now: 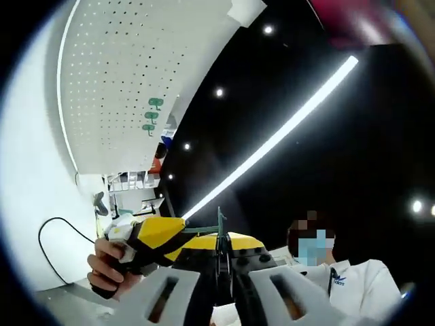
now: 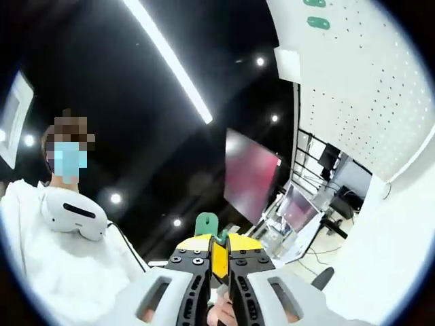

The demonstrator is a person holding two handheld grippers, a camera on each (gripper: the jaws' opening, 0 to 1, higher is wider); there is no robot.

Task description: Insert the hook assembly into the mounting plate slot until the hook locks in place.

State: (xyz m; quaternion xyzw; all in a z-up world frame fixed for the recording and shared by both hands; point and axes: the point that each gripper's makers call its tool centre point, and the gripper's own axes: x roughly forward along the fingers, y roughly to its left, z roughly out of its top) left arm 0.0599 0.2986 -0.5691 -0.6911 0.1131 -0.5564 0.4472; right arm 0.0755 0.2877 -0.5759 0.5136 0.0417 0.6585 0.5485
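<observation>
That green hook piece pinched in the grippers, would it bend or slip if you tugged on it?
The green hook looks like moulded plastic, so probably stiff and light. It seems thin edge-on, so it might twist in the shut right gripper.

Dark ceiling with strip lighting, white perforated panels to the side.

Left gripper view: a black ceiling (image 1: 340,156) carries one long bright light strip (image 1: 272,139) running diagonally, with small round spotlights (image 1: 219,92) scattered near it. A white perforated panel (image 1: 115,81) curves beside the ceiling. A black cable (image 1: 51,234) loops across a white wall (image 1: 30,204). Right gripper view: the light strip (image 2: 170,61) crosses the dark ceiling (image 2: 102,102), a perforated white panel (image 2: 367,88) occupies the upper right, a reddish screen (image 2: 250,173) hangs below it, and cluttered desks (image 2: 299,217) sit beyond, detail blurred.
</observation>
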